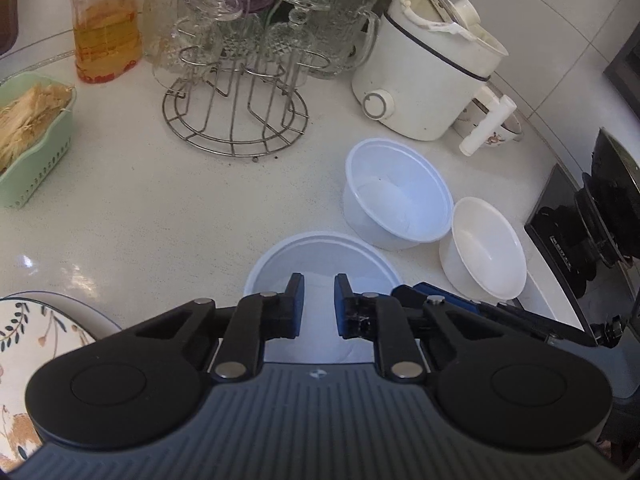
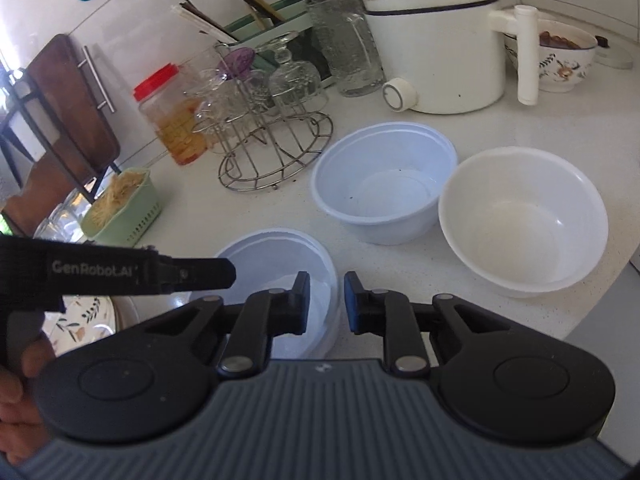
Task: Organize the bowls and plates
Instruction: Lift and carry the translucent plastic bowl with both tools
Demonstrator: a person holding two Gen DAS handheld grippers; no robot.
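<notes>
While we are looking for writing, the only legible text is "GenRobot.AI", printed on the black strap (image 2: 120, 270) that is crossing the left side of the right wrist view; a small white emblem on each grey ribbed gripper body is too tiny to read, and a label on the black appliance (image 1: 560, 252) at the worktop's right edge is staying blurred.

We are seeing the left gripper (image 1: 318, 305) hanging over the nearest translucent bowl (image 1: 320, 252), its jaws drawn nearly together with only a narrow gap and nothing between the pads. The right gripper (image 2: 327, 302) is hovering over the right rim of that same bowl, its jaws likewise nearly closed and empty. Whether either gripper is touching the bowl, we cannot tell, since its near half is hiding under the gripper bodies.

Two more bowls are standing behind it: a translucent plastic bowl (image 2: 384, 184) and, touching its right side, a white bowl (image 2: 524, 220). A flower-patterned plate (image 1: 28, 332) is lying cut off at the lower left.

The speckled white worktop (image 1: 160, 216) is also carrying a wire glass rack (image 1: 236, 120), a red-capped jar (image 1: 106, 24), a green basket (image 1: 36, 152) of pale strands, a white electric cooker (image 1: 424, 76) and a floral bowl (image 2: 556, 64) partly hidden by the cooker's handle. White wall tiles are rising behind.
</notes>
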